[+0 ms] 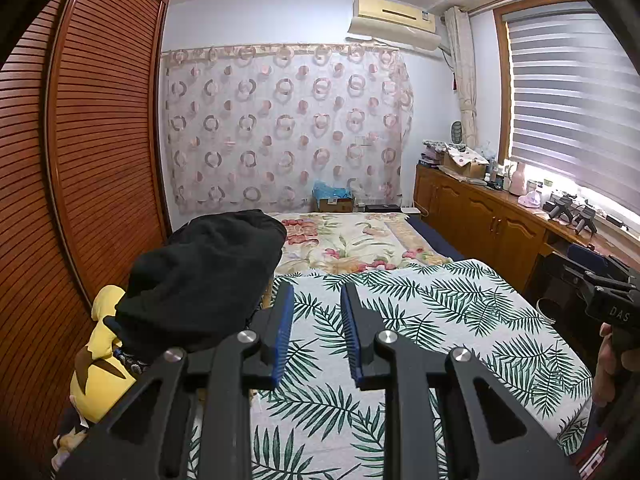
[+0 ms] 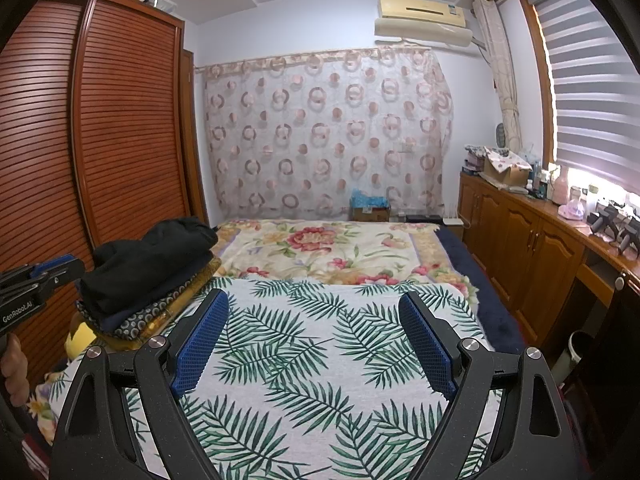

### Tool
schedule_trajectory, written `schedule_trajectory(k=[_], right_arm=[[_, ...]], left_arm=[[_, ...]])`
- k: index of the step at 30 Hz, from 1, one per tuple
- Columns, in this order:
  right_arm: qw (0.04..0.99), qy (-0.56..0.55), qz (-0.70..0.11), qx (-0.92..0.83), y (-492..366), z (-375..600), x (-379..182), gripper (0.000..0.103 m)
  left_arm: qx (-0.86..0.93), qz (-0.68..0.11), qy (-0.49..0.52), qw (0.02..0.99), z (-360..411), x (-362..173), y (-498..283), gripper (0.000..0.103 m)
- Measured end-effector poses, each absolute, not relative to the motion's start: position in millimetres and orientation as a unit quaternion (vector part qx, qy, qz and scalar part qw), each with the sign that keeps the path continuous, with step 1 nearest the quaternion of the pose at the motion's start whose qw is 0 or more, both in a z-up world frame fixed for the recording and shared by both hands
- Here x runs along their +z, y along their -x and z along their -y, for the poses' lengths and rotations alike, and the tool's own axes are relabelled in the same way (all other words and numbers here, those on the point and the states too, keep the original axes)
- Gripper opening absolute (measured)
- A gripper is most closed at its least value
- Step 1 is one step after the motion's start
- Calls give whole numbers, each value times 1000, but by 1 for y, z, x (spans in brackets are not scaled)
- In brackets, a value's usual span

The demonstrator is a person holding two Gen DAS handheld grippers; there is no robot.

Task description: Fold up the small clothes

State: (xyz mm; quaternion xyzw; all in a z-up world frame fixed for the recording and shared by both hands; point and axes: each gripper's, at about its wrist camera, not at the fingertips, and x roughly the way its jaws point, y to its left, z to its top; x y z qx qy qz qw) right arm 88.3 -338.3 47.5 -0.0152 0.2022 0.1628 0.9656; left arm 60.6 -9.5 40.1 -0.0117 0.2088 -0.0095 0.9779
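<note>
- The left gripper [image 1: 316, 322] has its jaws narrowly parted with nothing between them; only the palm-leaf sheet [image 1: 420, 320] shows through the gap.
- The right gripper [image 2: 312, 340] has its jaws spread wide and is likewise empty, hovering over the same sheet.
- Both point slightly down along the bed [image 2: 340, 252], side by side, with no garment lying on the leaf-print area in front of them.
- The step in hand looks like fetching a piece to fold. To do it well, I would open the left jaws further first, then pinch a single layer at an edge of the top item so the rest of the stack is not dragged along.
- It should then be laid flat in the middle of the leaf sheet, where both grippers can reach it.
- The clothes sit as a pile [image 2: 148, 268] at the left edge of the bed, beside the slatted wardrobe [image 2: 120, 120]. A bulky black garment lies on top, over a dark blue layer and a dotted dark piece, with something yellow [image 1: 100, 360] underneath.
- The pile looks soft and loosely stacked, so it would probably slump if tugged from below.
</note>
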Motion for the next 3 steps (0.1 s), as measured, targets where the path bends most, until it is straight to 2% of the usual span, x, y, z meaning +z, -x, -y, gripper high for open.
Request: schedule_trajectory(k=[3], right_arm=[[966,15,-202,163,-89,339,47,89]], left_arm=[[-9,-209,12,978,9,40,-61,23]])
